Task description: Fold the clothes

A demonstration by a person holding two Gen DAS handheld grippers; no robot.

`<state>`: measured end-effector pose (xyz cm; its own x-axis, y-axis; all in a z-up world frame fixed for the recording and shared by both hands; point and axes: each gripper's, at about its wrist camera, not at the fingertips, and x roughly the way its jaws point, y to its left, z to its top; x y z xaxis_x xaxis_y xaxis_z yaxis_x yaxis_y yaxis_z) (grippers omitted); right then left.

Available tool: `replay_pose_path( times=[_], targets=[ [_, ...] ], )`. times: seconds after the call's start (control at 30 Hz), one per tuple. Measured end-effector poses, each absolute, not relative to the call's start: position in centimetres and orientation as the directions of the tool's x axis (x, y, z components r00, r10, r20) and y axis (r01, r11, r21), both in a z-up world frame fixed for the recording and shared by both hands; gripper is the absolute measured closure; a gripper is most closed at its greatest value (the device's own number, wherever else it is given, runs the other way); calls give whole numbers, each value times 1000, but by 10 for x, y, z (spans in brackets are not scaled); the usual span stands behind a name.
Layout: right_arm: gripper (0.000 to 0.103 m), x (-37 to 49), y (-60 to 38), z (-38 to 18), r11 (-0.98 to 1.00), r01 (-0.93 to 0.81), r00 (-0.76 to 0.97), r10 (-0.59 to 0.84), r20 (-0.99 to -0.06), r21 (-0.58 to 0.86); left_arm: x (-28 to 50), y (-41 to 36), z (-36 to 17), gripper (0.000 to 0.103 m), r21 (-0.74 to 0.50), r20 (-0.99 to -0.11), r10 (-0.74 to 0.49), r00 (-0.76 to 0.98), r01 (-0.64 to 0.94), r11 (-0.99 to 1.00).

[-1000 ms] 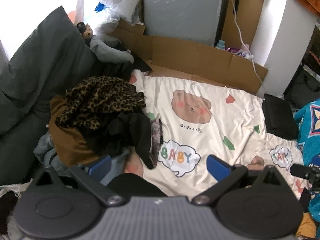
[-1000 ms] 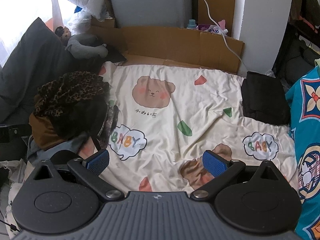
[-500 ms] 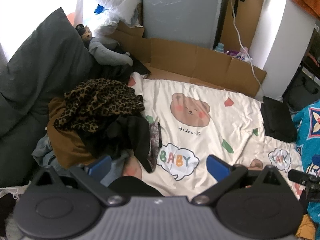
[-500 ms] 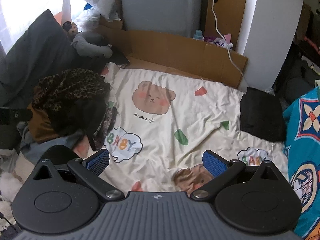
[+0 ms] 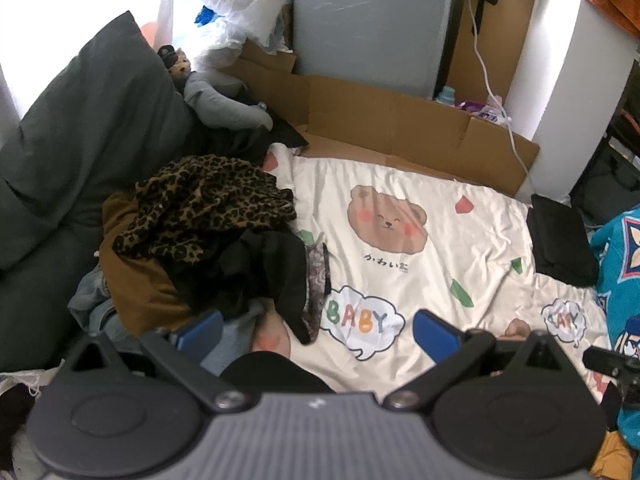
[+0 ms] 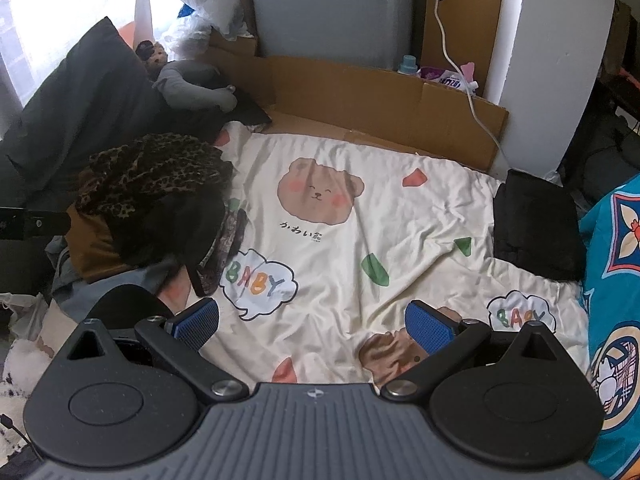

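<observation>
The left gripper (image 5: 318,330) hangs above the near edge of the bed with its blue-padded fingers (image 5: 434,330) spread wide, nothing between them and nothing touched. The right gripper (image 6: 312,324) is the same: blue ribbed fingers (image 6: 428,328) wide apart and empty over the cream bear-print blanket (image 6: 400,240).

The heap of unfolded clothes (image 5: 208,244) lies on the left part of the bed against a dark grey pillow (image 5: 80,128): a leopard-print garment (image 5: 204,204) on top, black fabric (image 5: 260,272) below it, a brown piece (image 5: 136,280) and some denim at the left. A folded black garment (image 6: 536,224) rests at the blanket's far right edge, well apart from the heap.

The blanket reads "BABY" in coloured letters inside cloud shapes, and a short line of Japanese script sits under the bear face. Labels on the grey appliance (image 5: 368,20) and on the purple packet behind the brown cardboard (image 5: 400,128) are too small to read.

A dark rounded shape at the lower left of both views cannot be identified. The turquoise patterned cloth (image 6: 612,280) is cut off at the right.
</observation>
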<state>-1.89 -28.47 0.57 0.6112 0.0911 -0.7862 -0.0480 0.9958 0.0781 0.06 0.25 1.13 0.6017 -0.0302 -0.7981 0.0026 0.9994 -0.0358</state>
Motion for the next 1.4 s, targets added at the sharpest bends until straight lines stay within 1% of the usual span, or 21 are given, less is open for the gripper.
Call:
replay_pose_path(
  times=[0.27,0.5,0.87,1.03,1.27,1.4],
  targets=[
    [1,-20,-286,11,991,-60,620,131,-774,120,2,5,7,0,-45,-801,-38,598,3,999],
    [1,-18,-289,6,991,-33,600,123,-790,129,1,15,7,0,-49,-793,-35,608,-5,999],
    [1,-19,-289,8,978,-37,583,189,-790,207,7,35,9,1,-58,-788,-33,614,-21,998],
    [1,-20,-292,10,975,-46,597,202,-776,219,11,43,14,1,-67,-776,-36,630,-26,997],
    [2,-19,-305,3,980,-68,602,192,-775,190,22,63,15,4,-26,-763,14,647,-52,998],
    [2,-17,-322,1,973,-30,594,203,-779,231,32,77,15,7,-11,-761,50,646,-89,996]
  ],
)
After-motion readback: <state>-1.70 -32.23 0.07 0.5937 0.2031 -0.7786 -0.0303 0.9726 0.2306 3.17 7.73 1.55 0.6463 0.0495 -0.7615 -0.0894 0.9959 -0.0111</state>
